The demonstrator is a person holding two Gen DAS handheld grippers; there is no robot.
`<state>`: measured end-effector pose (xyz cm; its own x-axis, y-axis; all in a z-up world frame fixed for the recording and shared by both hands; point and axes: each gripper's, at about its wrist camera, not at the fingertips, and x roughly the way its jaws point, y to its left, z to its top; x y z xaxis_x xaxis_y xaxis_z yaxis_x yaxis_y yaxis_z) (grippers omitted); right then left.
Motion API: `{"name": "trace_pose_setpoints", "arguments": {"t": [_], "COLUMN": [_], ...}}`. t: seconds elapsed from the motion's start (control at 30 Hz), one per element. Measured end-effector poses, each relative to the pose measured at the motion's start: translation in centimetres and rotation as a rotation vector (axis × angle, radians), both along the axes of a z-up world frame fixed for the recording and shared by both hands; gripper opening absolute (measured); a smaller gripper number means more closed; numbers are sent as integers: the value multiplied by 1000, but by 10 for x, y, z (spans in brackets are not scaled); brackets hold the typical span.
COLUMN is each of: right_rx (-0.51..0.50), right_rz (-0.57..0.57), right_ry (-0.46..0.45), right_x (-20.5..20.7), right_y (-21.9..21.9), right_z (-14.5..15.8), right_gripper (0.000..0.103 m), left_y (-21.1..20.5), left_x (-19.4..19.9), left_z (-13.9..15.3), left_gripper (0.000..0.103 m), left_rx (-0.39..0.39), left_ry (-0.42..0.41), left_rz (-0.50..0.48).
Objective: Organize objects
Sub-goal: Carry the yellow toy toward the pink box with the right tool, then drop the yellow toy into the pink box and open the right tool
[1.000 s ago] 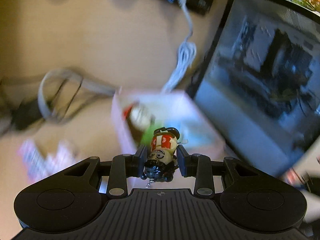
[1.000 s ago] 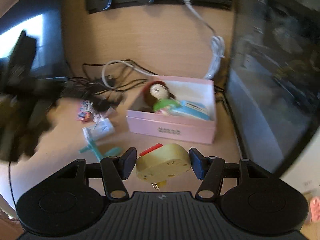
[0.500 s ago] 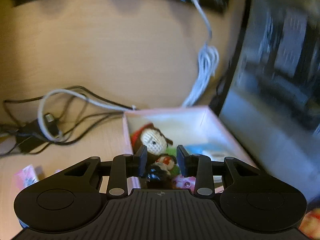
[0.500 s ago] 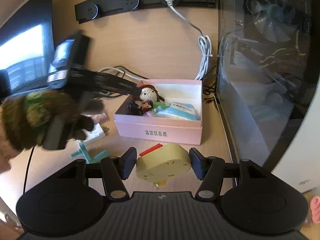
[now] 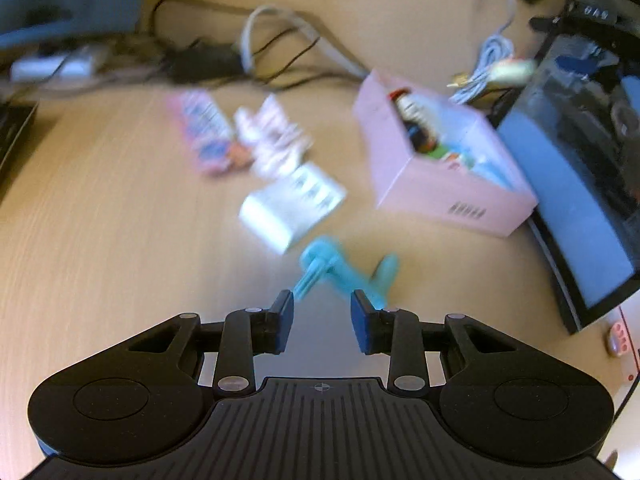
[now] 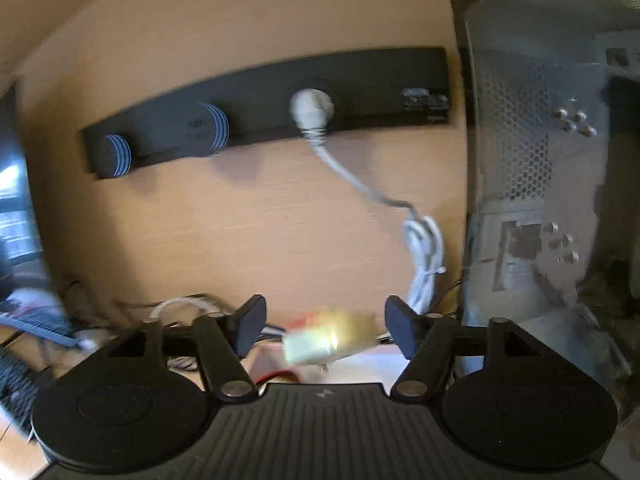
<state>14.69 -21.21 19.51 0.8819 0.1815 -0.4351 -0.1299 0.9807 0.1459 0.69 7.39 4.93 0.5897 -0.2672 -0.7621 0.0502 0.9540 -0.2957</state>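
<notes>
— Since the earlier frame, what has been moved?
— From the left gripper point(image 5: 322, 316) the figurine point(image 5: 416, 128) has been dropped into the pink box point(image 5: 440, 184); its jaws stand apart, empty. The right gripper point(image 6: 324, 330) has just been opened, the yellow toy point(image 6: 332, 340) loose between.
— What is nearest?
— A teal toy point(image 5: 344, 272), blurred, lies just ahead of the left jaws, its long axis running crosswise.
</notes>
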Motion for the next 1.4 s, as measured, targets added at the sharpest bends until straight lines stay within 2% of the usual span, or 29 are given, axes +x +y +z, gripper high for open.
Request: {"name": "trace_pose_setpoints", "arguments": {"t": [0.03, 0.13, 0.17, 0.27, 0.4, 0.57, 0.7, 0.77, 0.83, 1.0, 1.13, 1.23, 1.3, 1.4], "right_rx": [10, 10, 5, -53, -137, -221, -237, -252, -269, -264, -259, -257, -260, -265], "right_rz": [0, -10, -9, 11, 47, 115, 145, 154, 154, 124, 104, 99, 96, 98], "right_ry": [4, -19, -15, 29, 143, 242, 268, 272, 266, 286, 303, 302, 301, 306], "right_x": [3, -12, -20, -46, -86, -132, -154, -163, -173, -181, -183, -185, -187, -187], "right_y": [-1, -3, -3, -1, 9, 32, 46, 52, 55, 54, 52, 52, 52, 53], "right_z": [0, -1, -5, -28, -78, -125, -137, -140, -142, -146, -152, -154, -156, -160], "right_gripper": [69, 91, 95, 100, 100, 102, 103, 103, 103, 103, 103, 103, 103, 103], "left_y": [5, 17, 20, 24, 19, 7, -8, -12, -8, 5, 18, 32, 42, 53], "left_x": [-3, -8, -8, -7, 1, 20, 42, 54, 68, 103, 115, 122, 126, 125], "left_z": [-4, -10, -10, -9, -2, 13, 16, 15, 15, 14, 25, 29, 26, 16], "left_gripper": [34, 34, 34, 34, 34, 35, 35, 35, 35, 35, 36, 36, 36, 36], "left_rx": [12, 5, -5, -11, -7, 100, 237, 293, 306, 274, 130, 74, 89, 166], "left_ry": [9, 32, 37, 29, -11, -103, -148, -154, -158, -124, -168, -158, -135, -75], "left_rz": [4, 37, 45, 45, 4, -131, -265, -282, -247, -142, -66, 78, 152, 235]}}
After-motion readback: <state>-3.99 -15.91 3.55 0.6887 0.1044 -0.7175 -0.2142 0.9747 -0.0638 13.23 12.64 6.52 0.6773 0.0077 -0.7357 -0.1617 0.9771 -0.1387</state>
